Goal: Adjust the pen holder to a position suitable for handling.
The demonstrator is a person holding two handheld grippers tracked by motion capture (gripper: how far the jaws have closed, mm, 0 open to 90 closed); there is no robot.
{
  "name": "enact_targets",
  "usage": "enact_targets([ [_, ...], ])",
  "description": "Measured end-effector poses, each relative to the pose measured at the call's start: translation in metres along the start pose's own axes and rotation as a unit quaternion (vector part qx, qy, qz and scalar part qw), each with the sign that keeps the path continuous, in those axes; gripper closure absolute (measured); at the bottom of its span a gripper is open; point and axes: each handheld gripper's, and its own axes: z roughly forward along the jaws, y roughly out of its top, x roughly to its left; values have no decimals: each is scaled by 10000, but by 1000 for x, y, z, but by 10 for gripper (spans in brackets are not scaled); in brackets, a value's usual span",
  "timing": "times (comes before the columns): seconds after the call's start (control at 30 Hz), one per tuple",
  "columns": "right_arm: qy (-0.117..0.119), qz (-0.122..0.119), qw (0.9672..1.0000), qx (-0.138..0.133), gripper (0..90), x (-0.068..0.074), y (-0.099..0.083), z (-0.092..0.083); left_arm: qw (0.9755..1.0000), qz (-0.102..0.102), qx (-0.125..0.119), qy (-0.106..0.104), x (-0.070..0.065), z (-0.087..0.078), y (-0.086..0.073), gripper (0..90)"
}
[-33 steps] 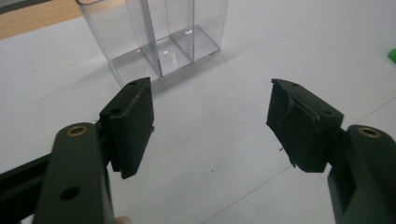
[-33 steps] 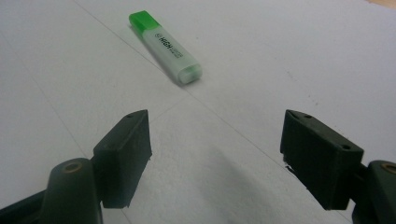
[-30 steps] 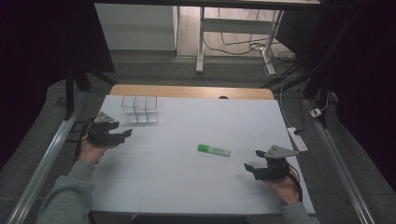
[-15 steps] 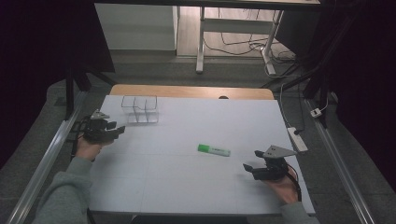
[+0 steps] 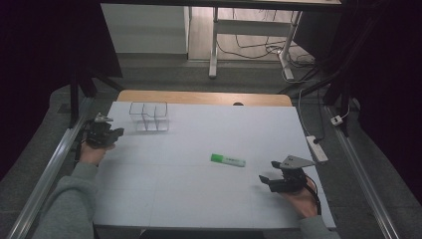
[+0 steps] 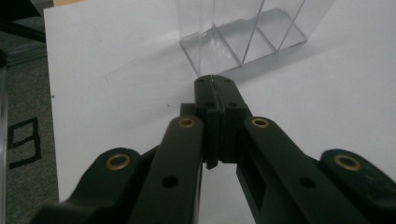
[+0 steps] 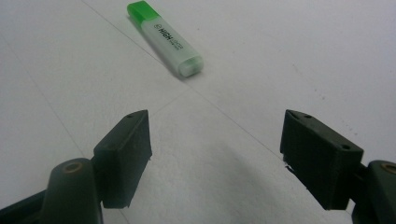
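Note:
A green highlighter (image 5: 227, 160) lies flat on the white table (image 5: 199, 199), right of the middle; in the right gripper view the highlighter (image 7: 166, 38) rests a short way beyond the open jaws. My right gripper (image 5: 267, 181) sits low at the front right, open and empty, pointing left toward the pen. At the table's left edge my left gripper (image 5: 118, 133) points toward a clear divided box (image 5: 149, 116). Its jaws have just been closing and now meet with nothing between them; in the left gripper view the box (image 6: 243, 32) stands just past the shut left gripper (image 6: 214, 81).
A wooden strip (image 5: 204, 97) runs along the table's far edge. Metal rails (image 5: 47, 174) flank the table on both sides. A white power strip (image 5: 318, 148) lies off the right edge. Table legs and cables stand on the floor behind.
My left gripper has drifted left and back toward the table's left edge, and its jaws have shut. The right gripper and the highlighter stay where they were.

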Motion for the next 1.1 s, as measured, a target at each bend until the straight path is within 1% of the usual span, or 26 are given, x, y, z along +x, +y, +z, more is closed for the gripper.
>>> enact_targets([
  [0.1, -21, 4, 10000, 14, 242, 0, 0, 0, 10000, 4, 3, 52, 2, 2, 3, 891],
  [0.13, -25, 5, 10000, 16, 241, 0, 0, -1, 10000, -39, 3, 77, 4, 6, 6, 891],
  [0.17, -43, 3, 10000, 20, 241, 1, 0, -1, 10000, -39, 3, 77, 4, 6, 6, 891],
  [0.23, -62, 12, 10000, 19, 241, 1, 0, -1, 9999, -69, 30, 110, 8, 11, 10, 891],
  [0.3, -38, 23, 10000, 8, 241, 0, -1, -2, 9999, -140, -7, 71, 12, 15, 13, 891],
  [0.33, -38, 23, 10000, 8, 241, 0, -1, -2, 9999, -140, -7, 71, 12, 15, 13, 891],
  [0.37, -41, 22, 10000, 15, 241, 0, -1, -1, 9998, -190, -25, 38, 14, 20, 15, 891],
  [0.43, -53, 9, 10000, 32, 241, 1, -1, -1, 9998, -205, -3, 43, 15, 23, 17, 891],
  [0.5, -45, -11, 10000, 52, 240, 1, -1, -1, 9997, -215, 40, 51, 17, 30, 21, 891],
  [0.57, -25, 7, 10000, 37, 240, 2, -1, -2, 9997, -228, 42, 49, 18, 32, 22, 891],
  [0.7, -35, 16, 10000, 9, 240, 1, -1, -2, 9992, -391, 3, -17, 23, 41, 26, 891],
  [0.8, -27, 14, 10000, 6, 240, 1, -1, -2, 9991, -415, 20, 2, 25, 45, 27, 891],
  [0.9, -20, -1, 10000, 25, 240, 2, -1, -2, 9991, -431, 22, -46, 28, 52, 29, 891],
  [1.07, -9, 18, 10000, 24, 240, 1, -2, -2, 9990, -428, -28, -88, 29, 58, 33, 891],
  [1.1, -10, 15, 10000, 24, 240, 1, -2, -2, 9989, -457, -58, -129, 30, 60, 34, 891],
])
